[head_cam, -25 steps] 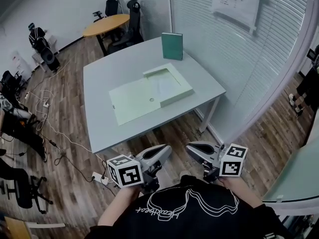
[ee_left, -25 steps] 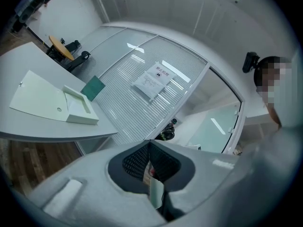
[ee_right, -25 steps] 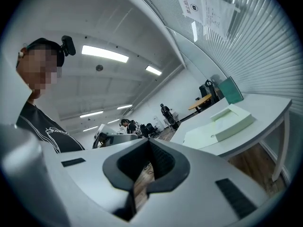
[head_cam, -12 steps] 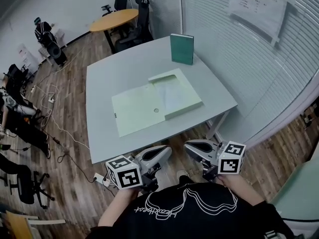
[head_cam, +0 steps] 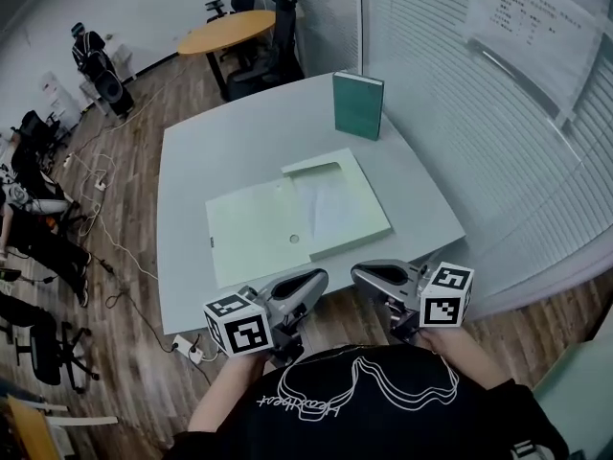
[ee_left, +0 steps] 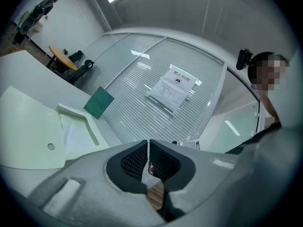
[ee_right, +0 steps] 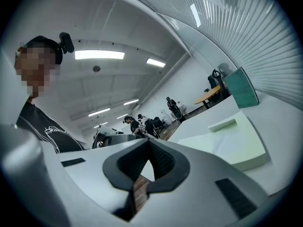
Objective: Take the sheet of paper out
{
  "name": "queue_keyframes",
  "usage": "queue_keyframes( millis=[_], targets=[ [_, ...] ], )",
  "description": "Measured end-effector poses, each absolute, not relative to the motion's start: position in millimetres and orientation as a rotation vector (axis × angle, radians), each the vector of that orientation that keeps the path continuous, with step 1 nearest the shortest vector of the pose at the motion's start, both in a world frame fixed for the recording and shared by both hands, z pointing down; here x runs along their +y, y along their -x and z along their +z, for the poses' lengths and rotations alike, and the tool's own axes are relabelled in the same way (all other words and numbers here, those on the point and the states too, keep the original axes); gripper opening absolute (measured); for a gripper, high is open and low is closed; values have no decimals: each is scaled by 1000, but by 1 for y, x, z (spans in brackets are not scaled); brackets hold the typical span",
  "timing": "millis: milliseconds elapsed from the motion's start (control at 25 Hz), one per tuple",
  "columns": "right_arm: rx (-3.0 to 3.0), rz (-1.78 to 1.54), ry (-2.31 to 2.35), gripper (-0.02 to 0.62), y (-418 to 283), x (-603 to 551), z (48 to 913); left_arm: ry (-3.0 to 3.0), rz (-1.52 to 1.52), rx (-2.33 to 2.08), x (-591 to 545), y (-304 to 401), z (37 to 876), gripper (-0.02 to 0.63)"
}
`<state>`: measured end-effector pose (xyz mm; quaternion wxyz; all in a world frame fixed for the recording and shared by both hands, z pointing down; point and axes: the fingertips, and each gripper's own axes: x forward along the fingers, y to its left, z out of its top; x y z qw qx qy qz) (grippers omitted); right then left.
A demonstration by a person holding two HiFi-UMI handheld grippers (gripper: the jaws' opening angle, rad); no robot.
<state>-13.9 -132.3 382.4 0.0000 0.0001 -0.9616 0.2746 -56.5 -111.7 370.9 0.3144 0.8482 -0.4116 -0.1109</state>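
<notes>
A pale green file box (head_cam: 369, 233) lies open on the grey table (head_cam: 201, 151), its lid (head_cam: 254, 233) folded flat to the left. A white sheet of paper (head_cam: 326, 204) rests inside the box. Both grippers hover side by side at the table's near edge, short of the box and apart from it. My left gripper (head_cam: 320, 277) is shut and empty, and so is my right gripper (head_cam: 357, 272). The left gripper view shows its jaws (ee_left: 148, 143) closed, with the paper (ee_left: 73, 131) far off to the left. In the right gripper view the closed jaws (ee_right: 149, 142) face the box (ee_right: 248, 152) at the right.
A dark green book (head_cam: 358, 105) stands upright at the table's far side. A glass wall with blinds (head_cam: 479, 142) runs along the right. A round wooden table (head_cam: 225, 32) with chairs is behind, and cables (head_cam: 105, 238) trail over the floor at left.
Both grippers, still shut, have come forward together toward the table. The table and the open box now sit closer in the head view.
</notes>
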Motion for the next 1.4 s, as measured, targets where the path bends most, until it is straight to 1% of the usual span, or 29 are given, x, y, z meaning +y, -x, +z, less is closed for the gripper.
queue_keyframes(
  millis=[240, 560, 800, 920, 1400],
  targets=[
    [-3028, 868, 17, 9, 16, -159, 383, -2214, -292, -1111, -133, 63, 381, 20],
    [-3034, 911, -74, 9, 17, -198, 386, -2164, -302, -1094, -177, 83, 389, 123],
    [-3042, 967, -183, 9, 18, -246, 392, -2122, -273, -1077, -223, 103, 401, 126],
    [-3037, 1000, -222, 9, 25, -267, 396, -2087, -244, -1079, -245, 118, 414, 144],
    [-2974, 1181, -307, 9, 51, -336, 435, -1934, -26, -1139, -314, 169, 500, 160]
  ],
)
